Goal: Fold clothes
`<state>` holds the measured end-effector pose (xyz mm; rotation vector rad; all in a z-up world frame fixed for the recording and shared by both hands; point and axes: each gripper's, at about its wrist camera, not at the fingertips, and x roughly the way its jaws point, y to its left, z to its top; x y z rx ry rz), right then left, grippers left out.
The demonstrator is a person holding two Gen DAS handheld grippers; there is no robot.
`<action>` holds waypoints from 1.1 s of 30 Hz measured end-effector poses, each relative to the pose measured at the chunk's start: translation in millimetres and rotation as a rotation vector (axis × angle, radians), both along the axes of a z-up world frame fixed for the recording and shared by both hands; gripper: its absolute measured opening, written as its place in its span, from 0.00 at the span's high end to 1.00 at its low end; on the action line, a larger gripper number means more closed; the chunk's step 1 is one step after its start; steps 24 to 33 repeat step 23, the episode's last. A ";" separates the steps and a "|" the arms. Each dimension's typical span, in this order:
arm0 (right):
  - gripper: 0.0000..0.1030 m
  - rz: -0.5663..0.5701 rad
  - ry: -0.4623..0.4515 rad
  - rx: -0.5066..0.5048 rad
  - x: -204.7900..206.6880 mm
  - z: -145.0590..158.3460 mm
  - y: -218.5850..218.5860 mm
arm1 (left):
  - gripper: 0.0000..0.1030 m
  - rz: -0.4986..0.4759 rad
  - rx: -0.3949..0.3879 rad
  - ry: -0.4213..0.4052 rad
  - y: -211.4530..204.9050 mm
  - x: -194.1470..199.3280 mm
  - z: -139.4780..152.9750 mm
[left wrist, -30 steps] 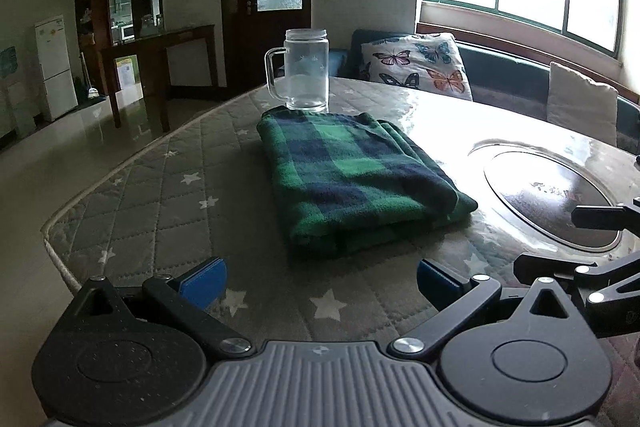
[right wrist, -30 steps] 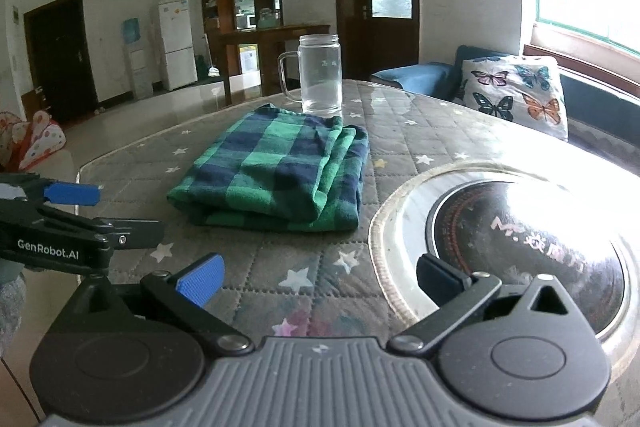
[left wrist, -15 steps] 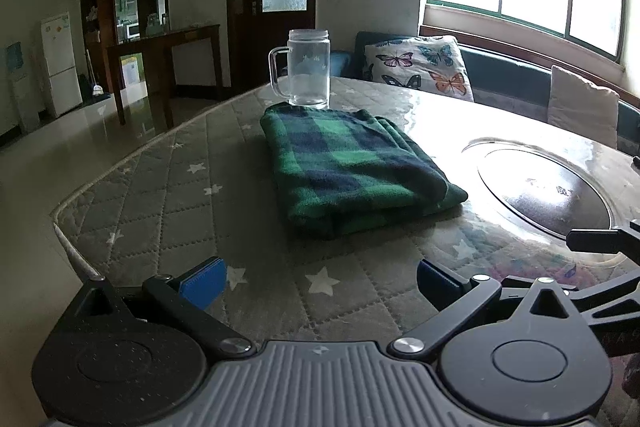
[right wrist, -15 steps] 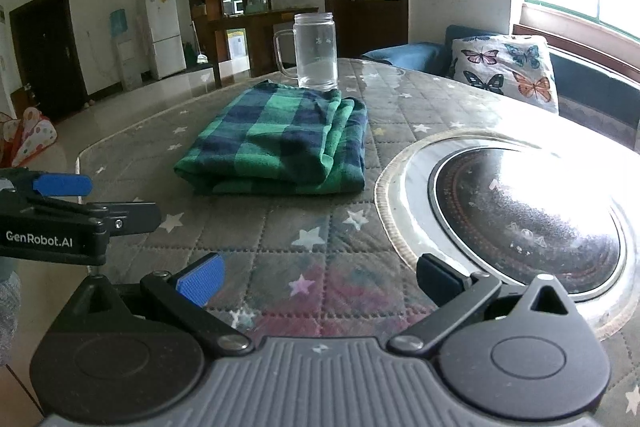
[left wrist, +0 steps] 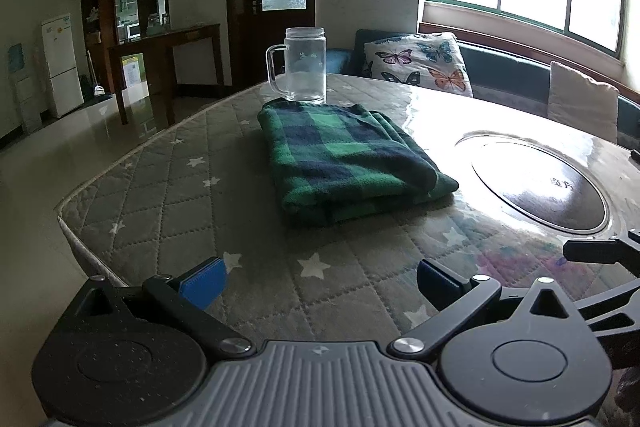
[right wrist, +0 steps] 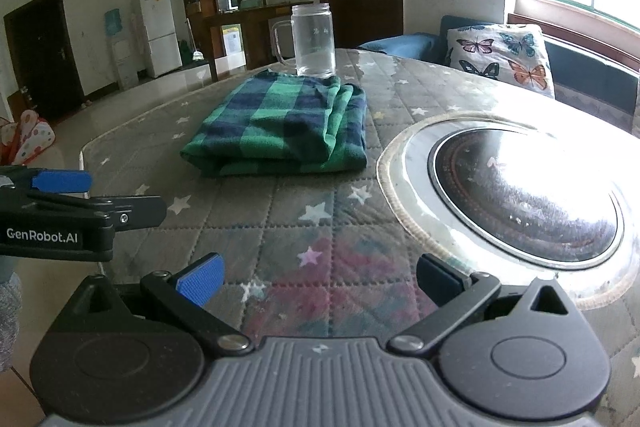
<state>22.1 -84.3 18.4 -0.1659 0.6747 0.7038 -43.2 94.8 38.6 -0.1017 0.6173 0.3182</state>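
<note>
Quilted grey cloth with white stars covers the round worktop (left wrist: 168, 195) in a big room with a tall window and a dark door. On it lies the green and blue checked garment (left wrist: 344, 159) (right wrist: 288, 125), folded into a neat, thick stack. It sits on the side of the worktop away from both cameras, flat on the quilt.

Just behind the garment stands a clear glass mug (left wrist: 304, 65) (right wrist: 312, 41) with a handle, very close to the garment's far edge. To the right of the garment is a round, shiny, dark plate (left wrist: 540, 183) (right wrist: 524, 187) set into the worktop, near the garment but not touching it. A butterfly pillow (left wrist: 420, 61) rests on the blue sofa past the worktop. A white fridge (right wrist: 158, 31) stands by the far wall.

The left hand-held gripper (left wrist: 318, 277) has its blue pads spread wide and holds nothing. The right hand-held gripper (right wrist: 318, 277) is spread wide too, with nothing between its fingers. Both hover over the near part of the worktop, well apart from the garment.
</note>
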 end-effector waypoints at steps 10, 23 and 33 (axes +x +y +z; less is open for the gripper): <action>0.00 0.006 -0.001 -0.004 -8.4 -3.5 -1.4 | 0.00 -0.013 -0.004 0.007 -7.8 -3.8 -1.6; 0.00 0.008 0.007 -0.006 -10.0 -7.6 1.8 | 0.00 -0.014 -0.014 0.011 -11.3 -4.9 -4.6; 0.00 0.008 0.007 -0.006 -10.0 -7.6 1.8 | 0.00 -0.014 -0.014 0.011 -11.3 -4.9 -4.6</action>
